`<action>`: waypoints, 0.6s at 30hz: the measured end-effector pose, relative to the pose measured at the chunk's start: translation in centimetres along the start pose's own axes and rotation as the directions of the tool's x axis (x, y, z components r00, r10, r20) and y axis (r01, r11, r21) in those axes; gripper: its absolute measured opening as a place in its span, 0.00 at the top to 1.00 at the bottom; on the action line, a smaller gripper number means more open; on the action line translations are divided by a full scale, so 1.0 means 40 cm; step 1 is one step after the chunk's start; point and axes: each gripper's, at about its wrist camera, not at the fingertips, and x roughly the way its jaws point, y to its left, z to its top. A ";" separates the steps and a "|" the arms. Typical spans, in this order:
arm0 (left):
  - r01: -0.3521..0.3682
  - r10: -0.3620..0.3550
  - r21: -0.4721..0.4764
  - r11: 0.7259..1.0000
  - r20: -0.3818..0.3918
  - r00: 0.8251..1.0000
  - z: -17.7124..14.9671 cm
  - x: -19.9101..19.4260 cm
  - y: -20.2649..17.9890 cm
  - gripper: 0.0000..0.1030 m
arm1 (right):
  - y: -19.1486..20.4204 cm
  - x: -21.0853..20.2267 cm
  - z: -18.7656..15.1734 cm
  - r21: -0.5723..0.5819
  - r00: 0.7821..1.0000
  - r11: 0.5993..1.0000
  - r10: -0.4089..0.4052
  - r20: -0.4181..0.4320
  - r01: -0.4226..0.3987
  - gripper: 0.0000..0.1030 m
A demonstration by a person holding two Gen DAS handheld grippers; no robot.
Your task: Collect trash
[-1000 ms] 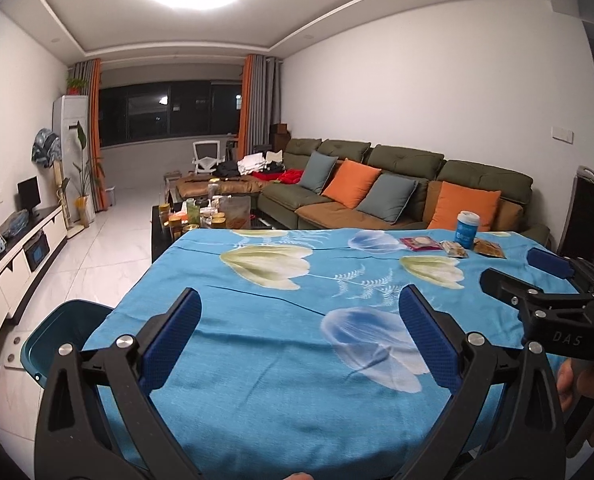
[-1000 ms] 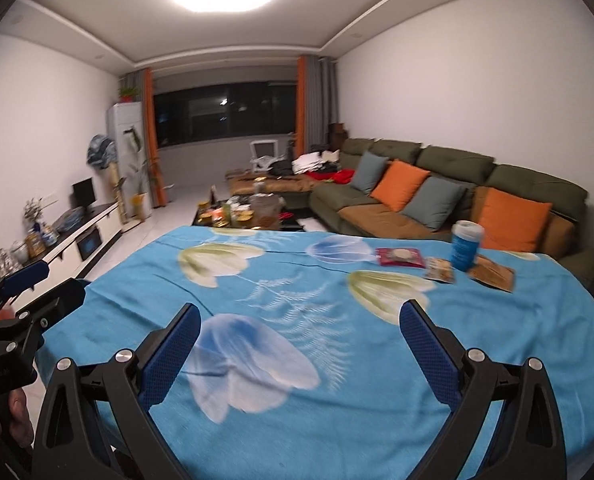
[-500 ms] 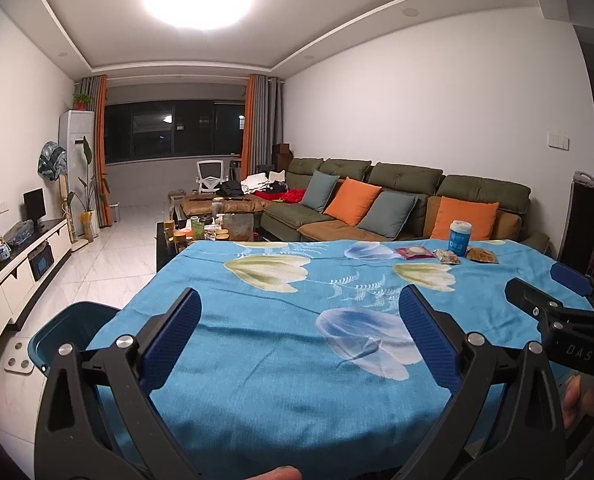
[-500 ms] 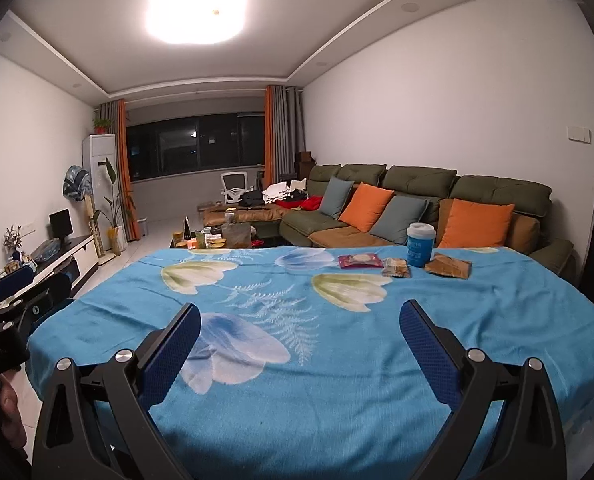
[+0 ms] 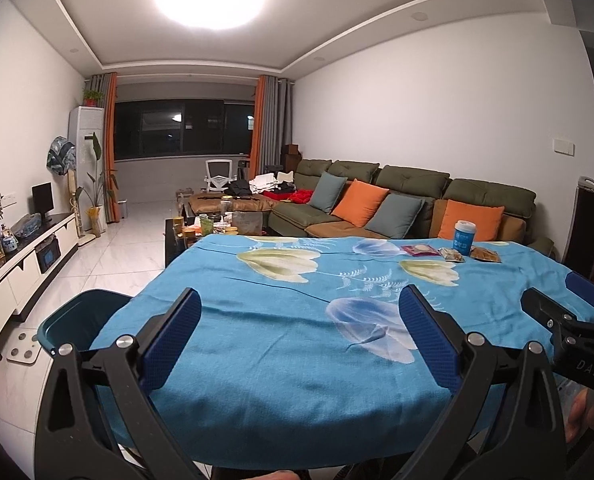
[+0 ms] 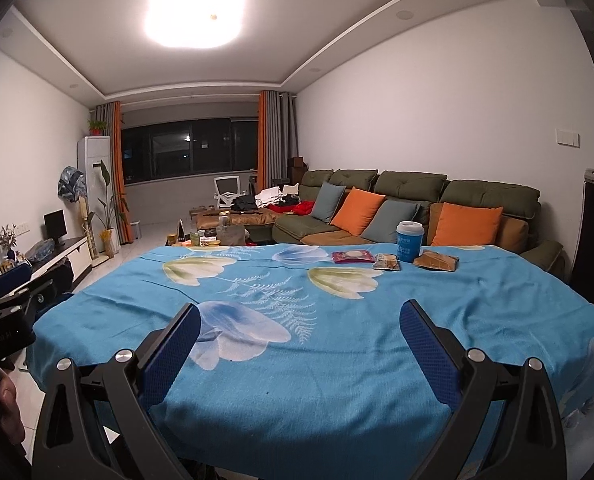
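Both claws hang at the near edge of the worktop (image 6: 337, 360), the left claw (image 5: 299, 338) and right claw (image 6: 300, 340) each spread wide and gripping nothing. A teal bin (image 5: 77, 322) stands on the floor just left of the left claw. Far ahead and to the right of the right claw lies the trash: a red packet (image 6: 353, 256), a snack wrapper (image 6: 387, 261), a blue cup (image 6: 409, 241) and a brown wrapper (image 6: 436, 260), close together. A sofa (image 6: 417, 200) sits beyond.
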 end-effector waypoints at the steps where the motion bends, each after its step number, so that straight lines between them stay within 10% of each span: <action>1: -0.005 0.005 -0.003 1.000 0.004 1.000 -0.004 -0.005 0.004 0.05 | 0.001 -0.004 -0.001 0.002 1.000 1.000 0.000 0.003 0.000 0.07; 18: -0.029 0.029 -0.002 1.000 0.004 1.000 -0.028 -0.035 0.018 0.05 | 0.008 -0.050 -0.031 -0.001 0.999 1.000 -0.025 0.029 0.025 0.07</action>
